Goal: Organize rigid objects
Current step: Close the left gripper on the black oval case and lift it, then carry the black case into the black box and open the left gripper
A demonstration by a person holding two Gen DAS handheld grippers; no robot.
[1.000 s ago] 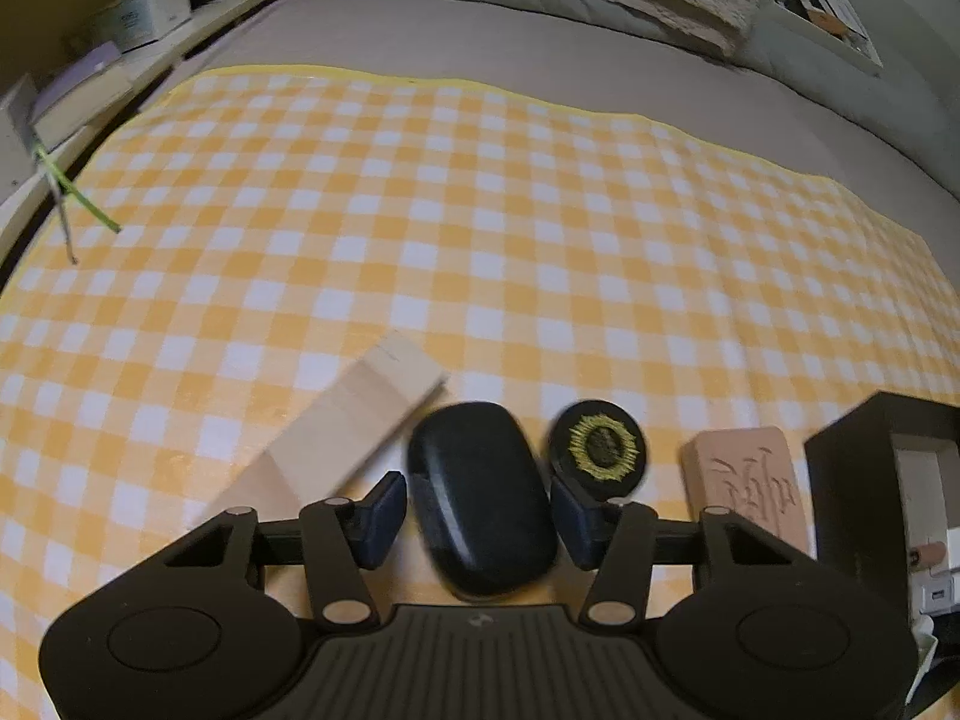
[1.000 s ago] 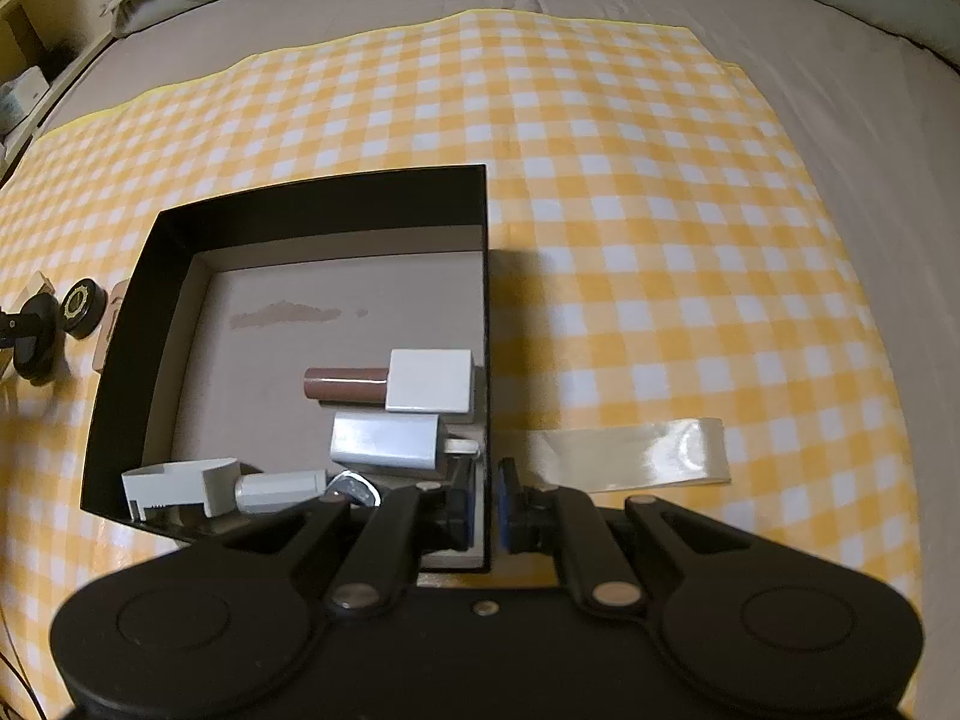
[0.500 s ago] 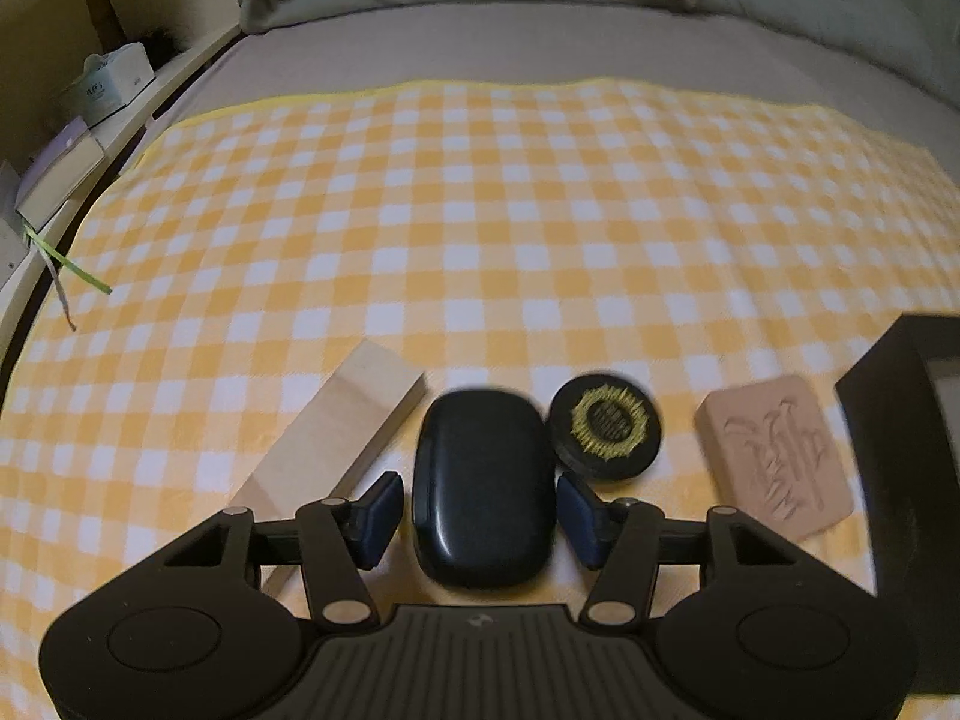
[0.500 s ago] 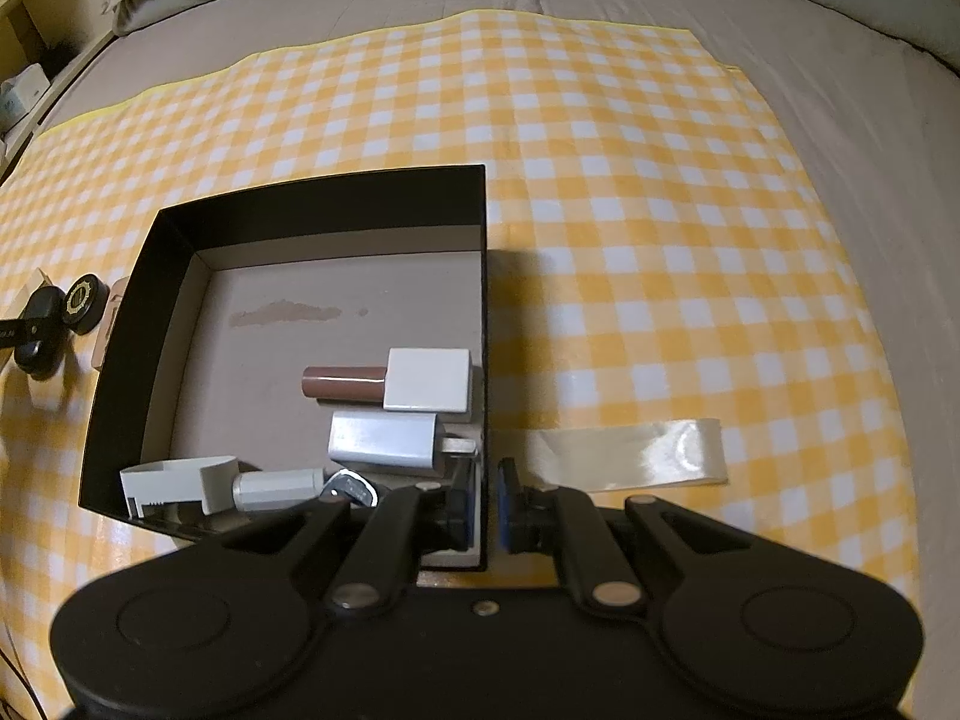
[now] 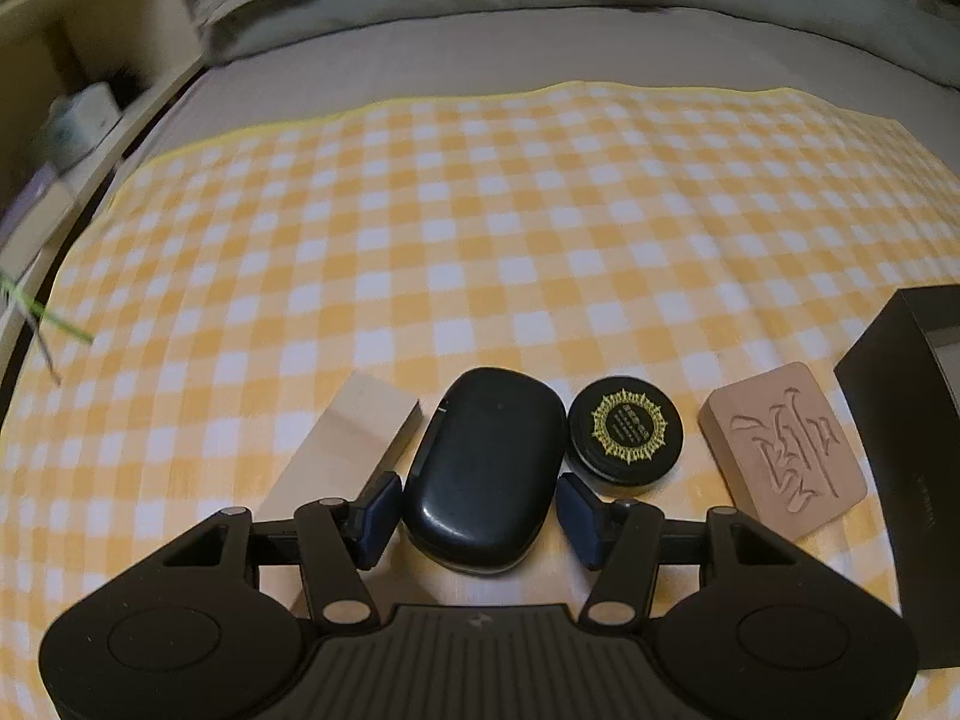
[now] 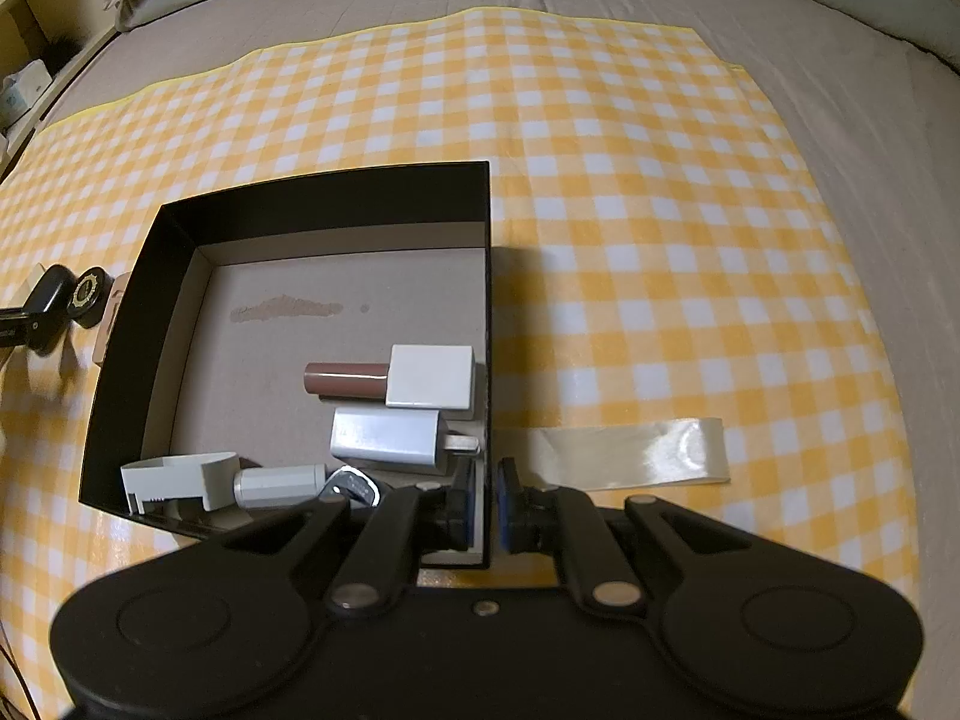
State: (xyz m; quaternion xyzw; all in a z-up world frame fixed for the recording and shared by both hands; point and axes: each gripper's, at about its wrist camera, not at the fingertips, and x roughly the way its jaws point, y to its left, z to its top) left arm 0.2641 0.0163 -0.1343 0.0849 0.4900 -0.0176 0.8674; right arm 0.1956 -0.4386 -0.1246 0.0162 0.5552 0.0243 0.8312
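Although the black oval case lies between the blue pads of the left gripper, the jaws have just been opening and both pads stand clear of its sides, so nothing is held. It rests on the checked cloth spread over the bed, touching or nearly touching a pale wooden block on one side and a round black tin with a gold emblem on the other; a carved tan tile lies beyond the tin, just beside the black box. Glossy and rounded, the case is probably stiff, light and slippery, so a squeeze across its long flanks near mid-length looks safest. Pinching the box's near wall, the right gripper is clamped on it.
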